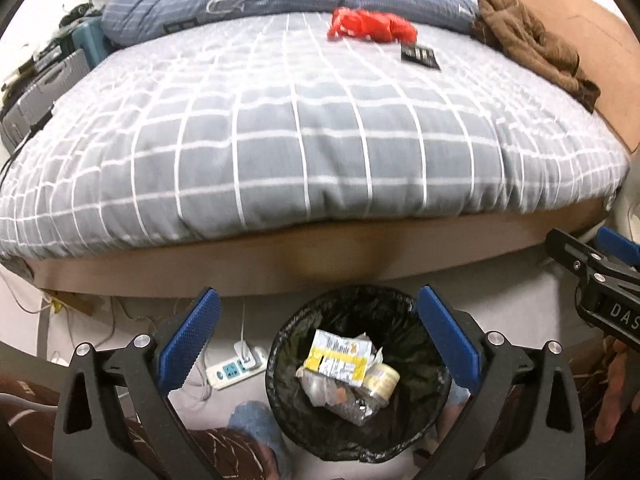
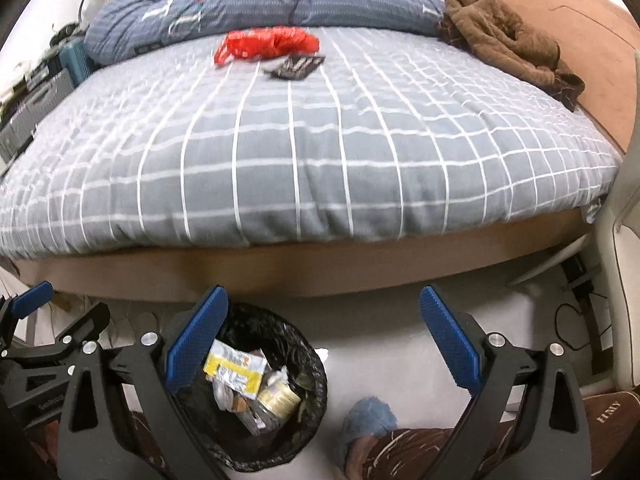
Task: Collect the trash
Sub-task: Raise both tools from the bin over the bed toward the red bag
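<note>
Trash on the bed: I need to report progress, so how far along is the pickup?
Done: a yellow carton and other scraps lie in the bin. In hand: nothing; left gripper and right gripper are open, empty. Left: the red bag and black wrapper on the bed.

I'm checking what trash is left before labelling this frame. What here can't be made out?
- Print on the black packet: blurred and too small in both wrist views.
- Red wrapper: motion-blurred, contents unclear.
- Bin bottom: covered by trash; the right gripper's finger hides its left rim in the right view.
- Under the bed: dark.
</note>
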The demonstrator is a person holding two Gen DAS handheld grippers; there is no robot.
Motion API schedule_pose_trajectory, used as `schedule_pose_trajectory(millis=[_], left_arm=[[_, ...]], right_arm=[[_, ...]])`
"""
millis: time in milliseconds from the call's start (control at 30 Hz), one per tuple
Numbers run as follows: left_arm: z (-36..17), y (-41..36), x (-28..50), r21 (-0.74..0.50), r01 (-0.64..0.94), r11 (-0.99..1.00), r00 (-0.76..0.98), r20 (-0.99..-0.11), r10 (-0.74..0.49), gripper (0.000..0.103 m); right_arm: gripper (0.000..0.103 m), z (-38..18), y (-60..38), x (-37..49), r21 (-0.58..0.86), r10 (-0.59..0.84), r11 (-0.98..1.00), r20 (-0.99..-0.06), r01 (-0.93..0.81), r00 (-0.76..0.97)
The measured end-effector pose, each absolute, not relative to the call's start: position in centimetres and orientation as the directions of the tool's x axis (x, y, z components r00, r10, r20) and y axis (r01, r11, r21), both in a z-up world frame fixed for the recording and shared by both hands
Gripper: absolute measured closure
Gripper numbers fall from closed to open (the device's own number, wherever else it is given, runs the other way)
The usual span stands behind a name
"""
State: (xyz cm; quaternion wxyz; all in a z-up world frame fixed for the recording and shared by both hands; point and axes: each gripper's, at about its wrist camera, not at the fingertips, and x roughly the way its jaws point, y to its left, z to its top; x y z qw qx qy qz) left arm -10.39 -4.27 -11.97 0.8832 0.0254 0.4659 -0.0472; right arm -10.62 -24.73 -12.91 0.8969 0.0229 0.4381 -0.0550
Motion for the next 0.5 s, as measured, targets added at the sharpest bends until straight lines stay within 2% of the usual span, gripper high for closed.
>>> schedule_pose_trajectory(millis=[267, 500], left_arm=[[-7.7, -4.2, -8.8, -0.002, 0.112, 0.994, 0.641, -0.764, -0.074, 0.006], [-6.6, -4.3, -6.3, -0.016, 0.100, 0.995, 0.664, -0.744, -0.078, 0.006]], right_arm=[[0.010, -10.2, -24.3, -9.7, -0.019, -0.082, 0.995, -0.734, 0.099, 0.675], [0.010, -7.8, -24.1, -7.9, -0.019, -0.071, 0.997, -0.687, 0.080, 0.723]])
